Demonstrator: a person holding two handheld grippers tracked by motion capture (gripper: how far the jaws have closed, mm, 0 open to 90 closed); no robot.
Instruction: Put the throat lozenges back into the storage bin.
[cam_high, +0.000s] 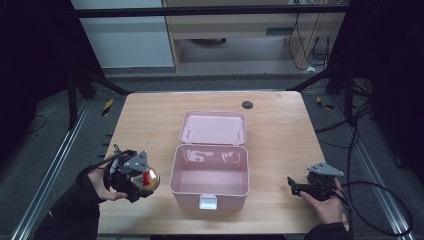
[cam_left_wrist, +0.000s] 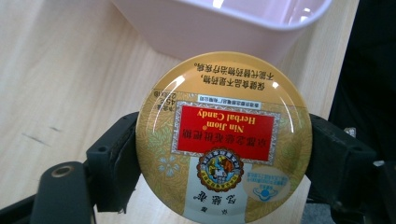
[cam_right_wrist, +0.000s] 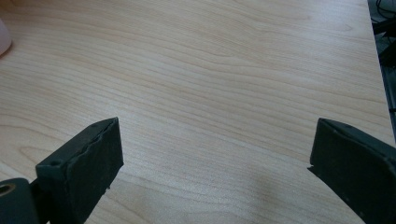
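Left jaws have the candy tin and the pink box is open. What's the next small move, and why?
Probably carry the candy tin sideways over the pink box. The left gripper clamps it by the rim, beside the box's wall, and the open box looks empty. The right gripper rests open, apart.

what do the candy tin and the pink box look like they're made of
Candy tin: probably printed metal, glossy; curved highlights run along its lid's edge. Pink box: looks like moulded plastic, smooth and shiny; light glares off its inner wall, and its corners are rounded.
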